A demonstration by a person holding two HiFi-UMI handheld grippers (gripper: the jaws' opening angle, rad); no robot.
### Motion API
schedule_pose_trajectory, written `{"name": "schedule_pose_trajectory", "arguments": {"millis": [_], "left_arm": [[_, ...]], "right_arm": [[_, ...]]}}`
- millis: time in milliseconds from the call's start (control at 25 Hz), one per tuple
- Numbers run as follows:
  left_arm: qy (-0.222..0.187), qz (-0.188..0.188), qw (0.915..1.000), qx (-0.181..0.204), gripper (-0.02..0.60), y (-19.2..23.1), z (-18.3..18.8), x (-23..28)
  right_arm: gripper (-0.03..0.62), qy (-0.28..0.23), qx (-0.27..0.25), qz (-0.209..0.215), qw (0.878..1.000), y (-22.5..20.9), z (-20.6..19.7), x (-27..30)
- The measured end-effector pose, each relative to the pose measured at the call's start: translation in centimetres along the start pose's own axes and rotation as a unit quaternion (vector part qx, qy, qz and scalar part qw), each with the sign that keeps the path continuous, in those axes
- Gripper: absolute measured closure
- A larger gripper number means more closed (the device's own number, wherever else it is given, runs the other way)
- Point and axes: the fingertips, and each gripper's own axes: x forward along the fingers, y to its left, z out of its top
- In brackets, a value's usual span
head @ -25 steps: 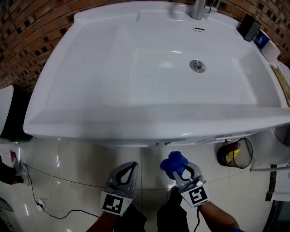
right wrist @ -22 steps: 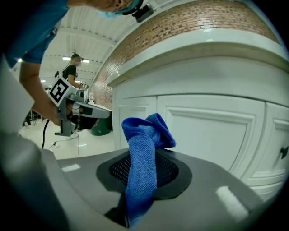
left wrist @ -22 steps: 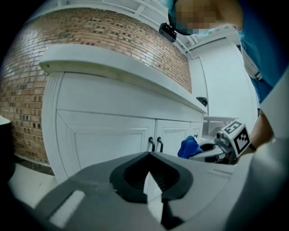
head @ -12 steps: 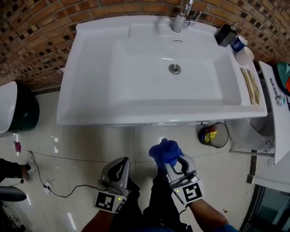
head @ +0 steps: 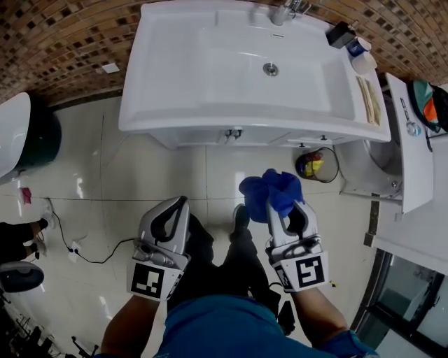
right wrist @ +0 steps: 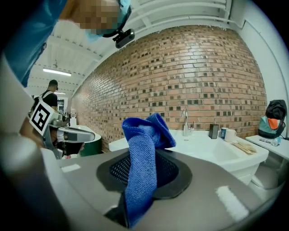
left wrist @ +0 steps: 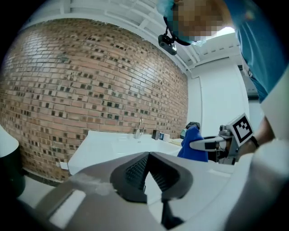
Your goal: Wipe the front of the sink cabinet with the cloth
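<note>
The white sink (head: 175, 77) stands against the brick wall, and its cabinet front (head: 203, 138) shows as a narrow strip under the basin rim. My right gripper (head: 281, 210) is shut on a bunched blue cloth (head: 269, 190), held over the floor well short of the cabinet. In the right gripper view the cloth (right wrist: 143, 155) stands up between the jaws, with the sink (right wrist: 212, 146) beyond. My left gripper (head: 176, 208) hangs beside it on the left, shut with nothing in it. In the left gripper view my left gripper (left wrist: 146, 173) points toward the sink (left wrist: 108, 146), with the cloth (left wrist: 193, 145) to the right.
A small bin (head: 315, 166) with rubbish stands at the cabinet's right foot, beside a white fixture (head: 367, 171). A dark round bin (head: 28, 140) is at the left. A cable (head: 84, 257) lies on the tiled floor. A faucet (head: 283, 12) and cup (head: 362, 61) sit on the sink.
The view has pulled back and up from the sink, which now looks smaller and farther. Both grippers are farther from the cabinet. The cloth stays in the right gripper.
</note>
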Motion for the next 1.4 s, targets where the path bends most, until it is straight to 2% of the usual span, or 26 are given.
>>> {"name": "schedule_pose_trajectory", "arguments": {"millis": [200, 360, 560, 680, 840, 1120, 1240, 1400], "left_arm": [[-0.010, 0.016, 0.9997, -0.017, 0.575, -1.7, 1.5, -3.9], [-0.021, 0.052, 0.9984, 0.002, 0.575, -3.5, 2.2, -7.8], [-0.042, 0.101, 0.9940, 0.001, 0.575, -8.3, 3.0, -11.4], [-0.041, 0.113, 0.9927, 0.000, 0.575, -10.9, 3.1, -12.7], [-0.034, 0.092, 0.9949, 0.020, 0.575, -14.1, 3.4, -14.3], [-0.033, 0.020, 0.9979, 0.052, 0.575, -19.3, 3.6, -15.5], [-0.033, -0.005, 0.9981, 0.053, 0.575, -20.4, 2.9, -17.9], [-0.018, -0.029, 0.9980, 0.053, 0.575, -20.9, 0.7, -22.0]], "right_arm": [[0.491, -0.018, -0.012, 0.031, 0.999, 3.4, 3.5, -2.9], [0.491, -0.024, -0.019, 0.074, 0.997, 5.6, 4.1, -6.0], [0.491, -0.048, -0.002, 0.101, 0.994, 6.0, 5.0, -11.2], [0.491, -0.052, 0.004, 0.105, 0.993, 5.5, 4.7, -14.0], [0.491, -0.057, 0.017, 0.088, 0.994, 5.1, 3.9, -17.9], [0.491, -0.063, 0.021, 0.022, 0.998, 4.2, 3.1, -24.2], [0.491, -0.066, 0.016, -0.008, 0.998, 5.6, 3.0, -26.7], [0.491, -0.064, 0.007, -0.034, 0.997, 9.9, 2.4, -29.7]]}}
